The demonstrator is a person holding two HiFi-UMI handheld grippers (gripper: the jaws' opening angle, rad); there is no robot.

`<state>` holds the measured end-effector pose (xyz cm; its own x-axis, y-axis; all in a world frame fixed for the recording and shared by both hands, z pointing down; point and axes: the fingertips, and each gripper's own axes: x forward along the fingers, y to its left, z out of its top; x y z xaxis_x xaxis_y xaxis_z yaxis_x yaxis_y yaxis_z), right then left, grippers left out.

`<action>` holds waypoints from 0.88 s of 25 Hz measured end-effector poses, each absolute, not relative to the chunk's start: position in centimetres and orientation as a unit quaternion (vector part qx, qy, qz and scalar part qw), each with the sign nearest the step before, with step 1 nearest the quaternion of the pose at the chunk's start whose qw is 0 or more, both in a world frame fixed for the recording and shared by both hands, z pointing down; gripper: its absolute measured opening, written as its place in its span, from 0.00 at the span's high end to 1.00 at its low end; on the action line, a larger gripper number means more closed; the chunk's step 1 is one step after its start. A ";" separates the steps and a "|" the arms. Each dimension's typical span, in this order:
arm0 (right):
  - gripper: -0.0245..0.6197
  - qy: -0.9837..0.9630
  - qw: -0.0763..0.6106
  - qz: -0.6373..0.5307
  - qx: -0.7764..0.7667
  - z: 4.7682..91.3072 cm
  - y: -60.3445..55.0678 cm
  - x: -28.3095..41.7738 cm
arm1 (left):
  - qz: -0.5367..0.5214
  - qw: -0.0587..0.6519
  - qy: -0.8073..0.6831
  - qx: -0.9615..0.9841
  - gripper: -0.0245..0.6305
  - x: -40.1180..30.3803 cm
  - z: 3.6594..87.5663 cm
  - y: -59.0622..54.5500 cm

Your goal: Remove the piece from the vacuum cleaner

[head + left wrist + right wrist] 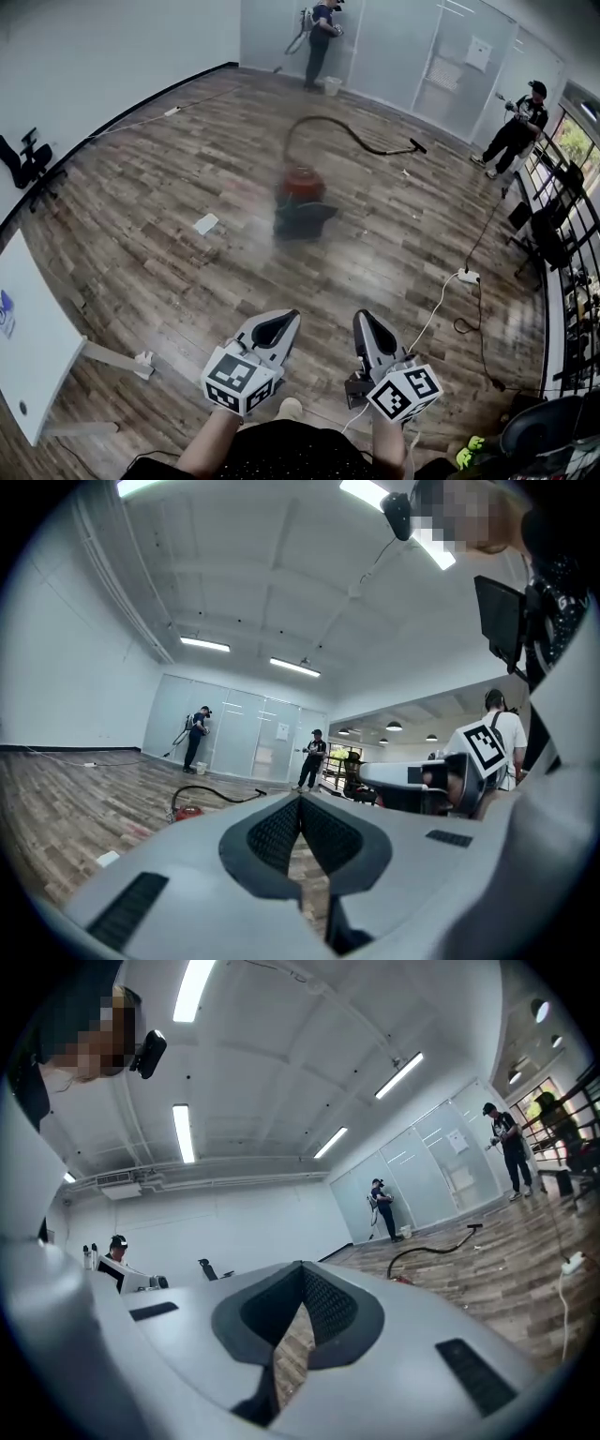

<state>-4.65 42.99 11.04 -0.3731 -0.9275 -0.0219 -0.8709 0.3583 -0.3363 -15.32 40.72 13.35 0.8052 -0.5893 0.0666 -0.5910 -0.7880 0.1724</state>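
Observation:
The vacuum cleaner [302,199], red on top with a dark base, stands on the wooden floor well ahead of me. Its black hose [349,131] arcs up and right to a nozzle [417,146] lying on the floor. My left gripper [287,320] and right gripper [362,319] are held side by side close to my body, far short of the vacuum, both shut with nothing between the jaws. The left gripper view has its gripper [300,801] shut and the vacuum [187,810] small in the distance. The right gripper view has its gripper [302,1267] shut, with the hose [431,1250] far off.
A white scrap [205,223] lies left of the vacuum. A power strip [468,276] with trailing cable sits at right. A white board [33,342] leans at lower left. Two people [321,37] [516,127] stand by the far glass wall, near a bucket [332,85]. A railing [562,197] runs along the right.

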 end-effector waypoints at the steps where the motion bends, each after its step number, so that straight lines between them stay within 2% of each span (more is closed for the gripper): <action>1: 0.95 0.819 0.106 -0.136 -0.548 11.1 41.7 -4.0 | 0.004 0.093 -0.315 0.945 0.95 -14.6 13.4 39.6; 22: 0.95 0.816 0.102 -0.154 -0.548 11.7 25.1 3.2 | 0.018 0.110 -0.318 0.942 0.95 -7.5 14.0 22.5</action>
